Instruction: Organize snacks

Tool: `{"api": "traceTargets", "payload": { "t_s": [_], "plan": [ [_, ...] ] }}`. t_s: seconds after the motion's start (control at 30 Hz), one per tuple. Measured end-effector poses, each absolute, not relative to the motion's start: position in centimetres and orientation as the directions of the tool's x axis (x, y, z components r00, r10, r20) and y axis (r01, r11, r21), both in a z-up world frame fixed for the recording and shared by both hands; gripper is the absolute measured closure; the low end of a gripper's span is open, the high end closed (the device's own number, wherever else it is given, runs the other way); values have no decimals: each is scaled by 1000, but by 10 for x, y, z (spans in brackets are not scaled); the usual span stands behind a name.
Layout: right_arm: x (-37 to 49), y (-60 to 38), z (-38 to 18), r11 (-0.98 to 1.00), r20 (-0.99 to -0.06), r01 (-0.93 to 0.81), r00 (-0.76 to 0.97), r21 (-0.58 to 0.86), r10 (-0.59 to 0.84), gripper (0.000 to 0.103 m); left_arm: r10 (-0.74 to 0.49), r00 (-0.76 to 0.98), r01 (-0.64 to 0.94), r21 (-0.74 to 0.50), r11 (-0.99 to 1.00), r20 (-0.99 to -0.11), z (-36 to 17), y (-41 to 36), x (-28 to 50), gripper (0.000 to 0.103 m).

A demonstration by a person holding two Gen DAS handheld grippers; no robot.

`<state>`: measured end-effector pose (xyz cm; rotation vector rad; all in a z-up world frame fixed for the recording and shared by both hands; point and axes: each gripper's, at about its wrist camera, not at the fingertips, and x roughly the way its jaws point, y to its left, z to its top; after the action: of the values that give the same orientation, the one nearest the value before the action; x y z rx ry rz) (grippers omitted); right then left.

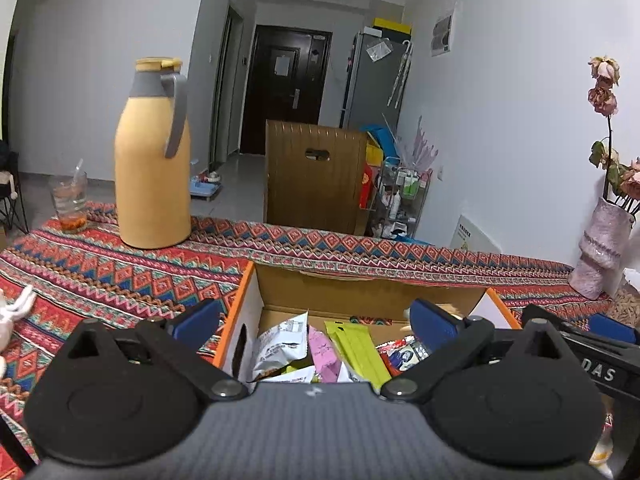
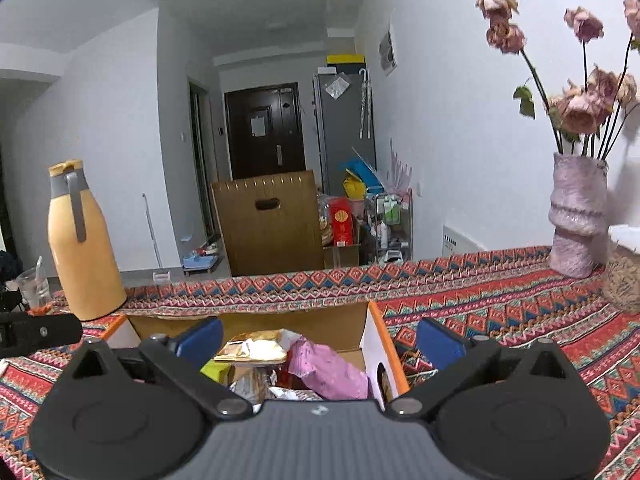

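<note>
An open cardboard box [image 1: 280,280] with orange edges sits on the patterned tablecloth and holds several snack packets: a white one [image 1: 278,350], a pink one [image 1: 324,354] and a lime-green one [image 1: 356,350]. My left gripper [image 1: 316,320] stands open above the box's left part, its jaws spread wide with nothing between them. In the right wrist view the same box [image 2: 374,340] shows a gold packet [image 2: 256,350] and a pink packet [image 2: 328,372]. My right gripper [image 2: 320,340] is open over the box's right side, empty. Its arm [image 1: 600,356] shows in the left wrist view.
A tall yellow thermos [image 1: 154,160] and a glass with a straw [image 1: 70,200] stand at the table's far left. A pink vase with dried roses [image 2: 576,216] and a woven holder [image 2: 624,284] stand at the far right. Beyond the table edge stands a brown chair back [image 1: 316,172].
</note>
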<state>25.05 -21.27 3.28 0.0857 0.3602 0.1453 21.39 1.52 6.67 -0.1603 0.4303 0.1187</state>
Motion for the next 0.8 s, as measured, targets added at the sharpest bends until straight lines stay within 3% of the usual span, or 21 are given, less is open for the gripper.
{"api": "traceTargets", "payload": {
  "t_s": [0.37, 0.8],
  "plan": [
    [177, -223, 54, 978, -307, -199, 929, 59, 207, 0, 26, 920, -67, -92, 993, -391, 84, 6, 144, 0],
    [93, -229, 29, 962, -383, -269, 886, 35, 262, 0, -33, 909, 9, -62, 998, -415, 56, 6, 61, 0]
  ]
}}
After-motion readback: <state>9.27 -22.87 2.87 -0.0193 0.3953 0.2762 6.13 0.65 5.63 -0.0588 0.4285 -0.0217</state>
